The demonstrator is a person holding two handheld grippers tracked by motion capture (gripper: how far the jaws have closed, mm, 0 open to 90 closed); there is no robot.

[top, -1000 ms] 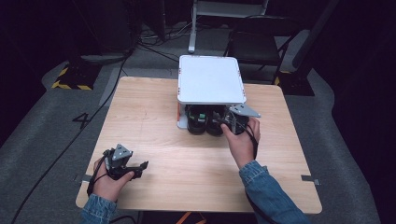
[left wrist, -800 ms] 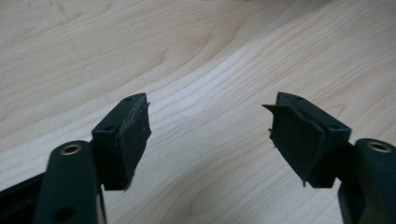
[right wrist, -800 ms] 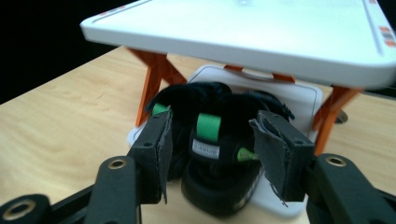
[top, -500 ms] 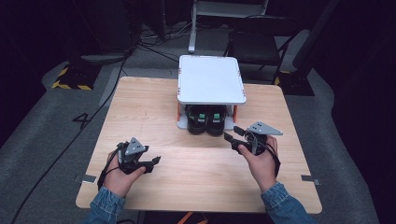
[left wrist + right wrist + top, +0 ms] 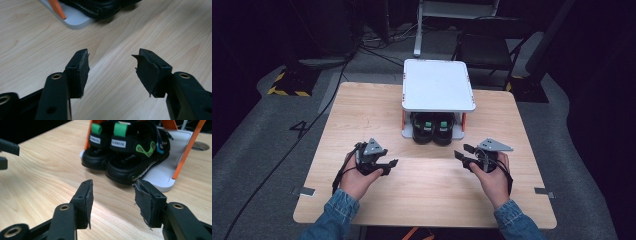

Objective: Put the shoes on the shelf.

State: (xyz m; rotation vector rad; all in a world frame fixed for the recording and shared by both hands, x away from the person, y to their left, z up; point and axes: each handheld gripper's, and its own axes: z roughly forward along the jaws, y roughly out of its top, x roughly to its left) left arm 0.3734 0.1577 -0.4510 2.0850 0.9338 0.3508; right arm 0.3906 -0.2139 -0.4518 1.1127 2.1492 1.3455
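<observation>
Pair of black strap sandals with green tabs [image 5: 130,152] on the white two-tier rack's [image 5: 439,82] lower shelf; left tongs [image 5: 111,67] and right tongs [image 5: 113,200] gape empty over the pale wooden worktop [image 5: 362,110]; a one-sided pull could drag the light rack

Sandals [image 5: 432,129] mostly hidden under the white shelf [image 5: 438,85] in the high view; toes not seen. In the left gripper view, cut off by the top edge, with only a dark sole [image 5: 100,8] left. Labels [image 5: 118,144] too blurred to read. Forearms cropped at the bottom edge.
</observation>
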